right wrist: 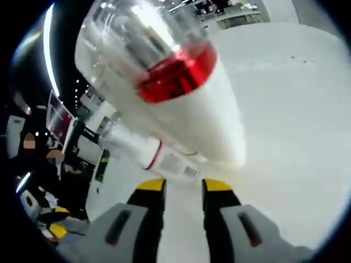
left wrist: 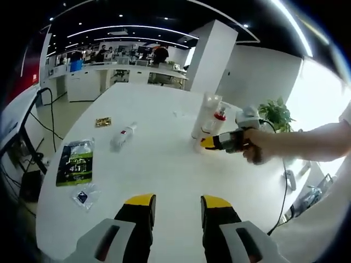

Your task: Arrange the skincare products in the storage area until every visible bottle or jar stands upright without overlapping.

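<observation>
On the white table [left wrist: 164,170] a tall white tube [left wrist: 204,114] stands upright, with a small white bottle with a red band [left wrist: 219,119] upright right beside it. Another white bottle [left wrist: 123,135] lies on its side to the left. My right gripper [left wrist: 207,144], held by a hand, has its yellow tips at the base of the standing pair. In the right gripper view the red-banded bottle [right wrist: 175,82] looms very close above the open right gripper [right wrist: 184,189], and the lying bottle [right wrist: 159,156] is behind it. My left gripper [left wrist: 178,204] hovers open over the near table edge.
A green packet [left wrist: 75,161] and a small clear sachet [left wrist: 85,195] lie near the table's left edge, with a gold packet [left wrist: 102,121] farther back. A potted plant [left wrist: 276,113] and a cable [left wrist: 284,192] sit at the right. Desks and people fill the room behind.
</observation>
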